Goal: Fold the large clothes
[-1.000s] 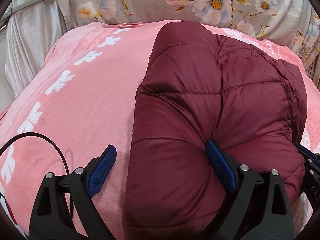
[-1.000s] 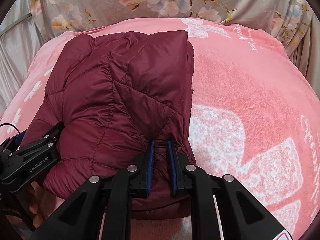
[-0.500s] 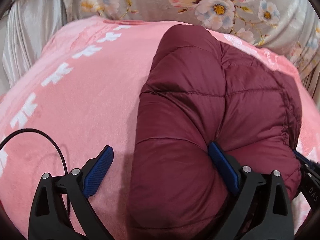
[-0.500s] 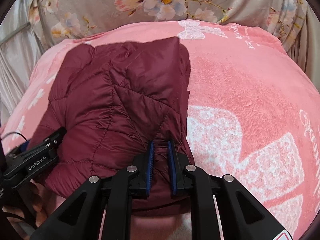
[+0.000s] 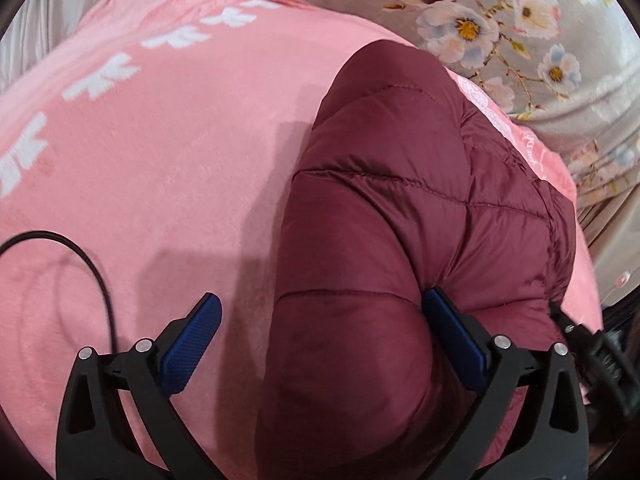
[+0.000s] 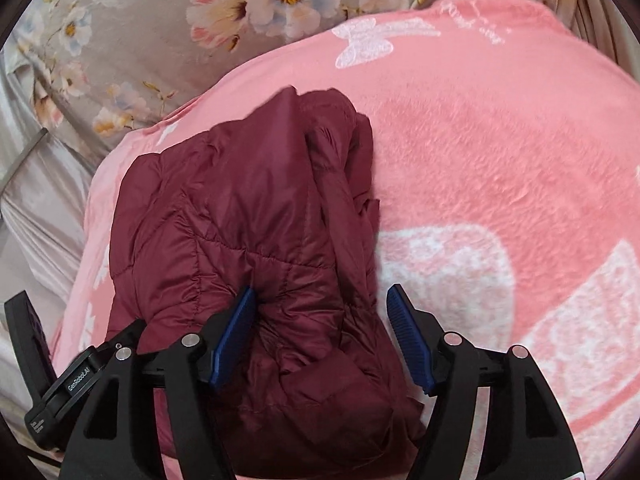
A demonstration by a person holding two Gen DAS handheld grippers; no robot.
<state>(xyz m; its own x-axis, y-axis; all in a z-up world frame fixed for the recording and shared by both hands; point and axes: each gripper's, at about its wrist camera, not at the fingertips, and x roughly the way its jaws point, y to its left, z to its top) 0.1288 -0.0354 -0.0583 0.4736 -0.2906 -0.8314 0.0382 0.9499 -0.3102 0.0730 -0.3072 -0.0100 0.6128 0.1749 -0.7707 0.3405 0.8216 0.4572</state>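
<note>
Near, the right gripper (image 6: pixel 320 336), clamped on the jacket (image 6: pixel 248 232) 0.5 s ago, now gapes around its edge; the left gripper (image 5: pixel 320 340) stays spread. The folded jacket rests on the pink blanket (image 6: pixel 480 160), released.

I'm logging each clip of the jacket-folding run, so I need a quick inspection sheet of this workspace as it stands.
Surface: pink blanket with white prints, spread over the bed.
Job's things: maroon puffer jacket, bunched in a folded heap on the blanket.
Clutter: nothing seen.
Grippers: left gripper open, jaws wide, straddling the jacket's near end; right gripper open, jaws either side of the jacket's near edge, not clamping it.
Cables: black cable looping over the blanket by the left gripper.
Surroundings: grey floral bedding behind the blanket.
</note>
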